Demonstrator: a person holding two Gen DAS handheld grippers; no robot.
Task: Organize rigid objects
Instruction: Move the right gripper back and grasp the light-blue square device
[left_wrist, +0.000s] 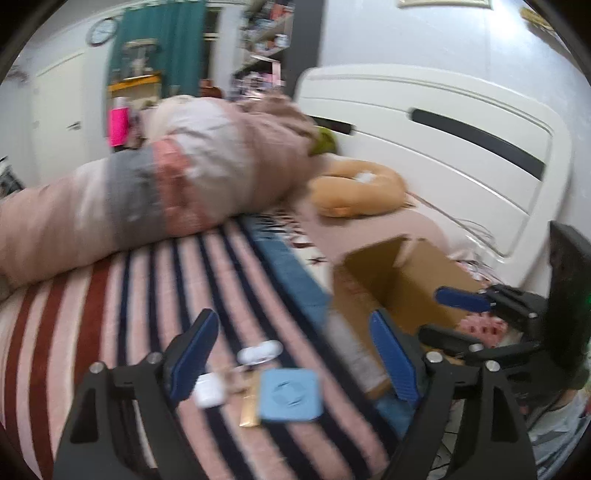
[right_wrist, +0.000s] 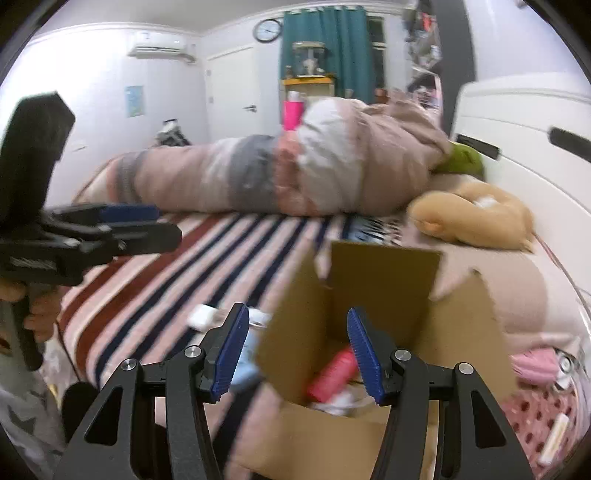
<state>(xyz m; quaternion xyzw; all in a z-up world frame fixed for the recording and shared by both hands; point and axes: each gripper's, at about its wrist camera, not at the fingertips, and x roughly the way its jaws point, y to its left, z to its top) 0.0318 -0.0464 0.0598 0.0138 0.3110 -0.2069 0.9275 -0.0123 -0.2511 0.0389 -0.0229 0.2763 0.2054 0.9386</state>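
At about seven o'clock in the left wrist view, the left gripper (left_wrist: 291, 354) hangs over the red, pink and navy striped blanket (left_wrist: 122, 317) with its blue-padded jaws spread wide, holding nothing and touching nothing. Between the jaws lies a small cluster: a white rounded plastic case (left_wrist: 209, 393) just beside the left pad, a white oval case (left_wrist: 259, 351) further up, a flat gold rectangular piece (left_wrist: 249, 412) and, partly over it, a light-blue square box with rounded corners (left_wrist: 289, 394). Motion blur hides finer detail. The blue box looks stiff, light and smooth, so it may slide on the pads; taking it across two opposite flat edges seems safest, and the jaws already look wide enough for that. The white cases look hard and glossy, likely slippery, and better gripped across their shorter width. To the right, at three to four o'clock, stands the open brown cardboard box (left_wrist: 391, 280). In the right wrist view the right gripper (right_wrist: 295, 354) hovers above that box at six o'clock, its jaws moderately wide and empty, clear of the flaps; a red cylindrical bottle (right_wrist: 330, 373) already lies inside with some pale items I cannot identify. At nine o'clock there, the other gripper shows from the side.
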